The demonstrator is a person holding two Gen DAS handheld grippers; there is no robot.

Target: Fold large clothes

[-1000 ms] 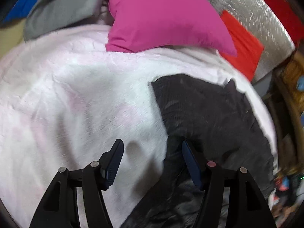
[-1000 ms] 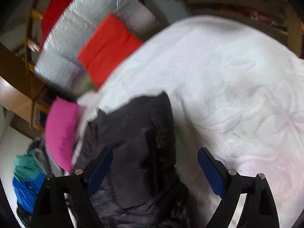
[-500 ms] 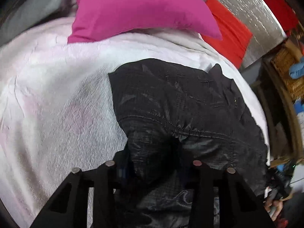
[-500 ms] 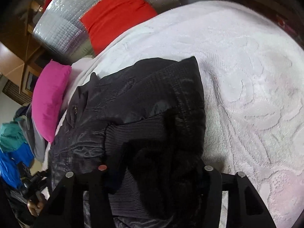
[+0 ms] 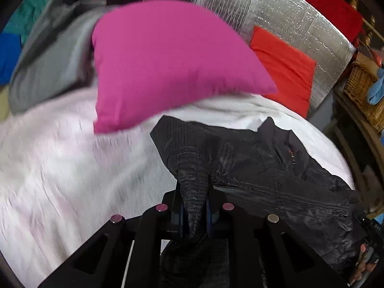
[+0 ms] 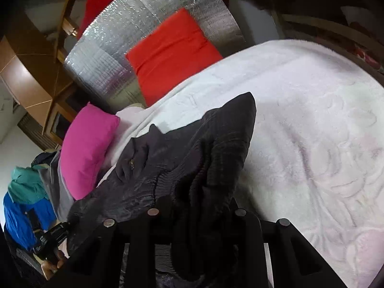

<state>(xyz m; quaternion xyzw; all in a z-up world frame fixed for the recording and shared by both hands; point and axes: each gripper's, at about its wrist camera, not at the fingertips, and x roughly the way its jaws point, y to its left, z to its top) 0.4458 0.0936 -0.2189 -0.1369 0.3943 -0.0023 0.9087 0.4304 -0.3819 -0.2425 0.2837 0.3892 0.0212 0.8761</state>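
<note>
The black jacket (image 5: 259,175), soft, slick and likely floppy (best held at its ribbed hem), sprawls lower right on the white bedspread (image 5: 60,168), with left gripper (image 5: 194,206) and right gripper (image 6: 199,206) both clamped on bunched hem.

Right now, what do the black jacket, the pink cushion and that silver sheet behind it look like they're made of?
Black jacket: seemingly thin synthetic, faint sheen and fine crinkles, with a ribbed knit band.
Pink cushion: smooth matte woven fabric, likely cotton or polyester.
Silver sheet: looks like foil bubble insulation, shiny with a small bubbled texture.
</note>
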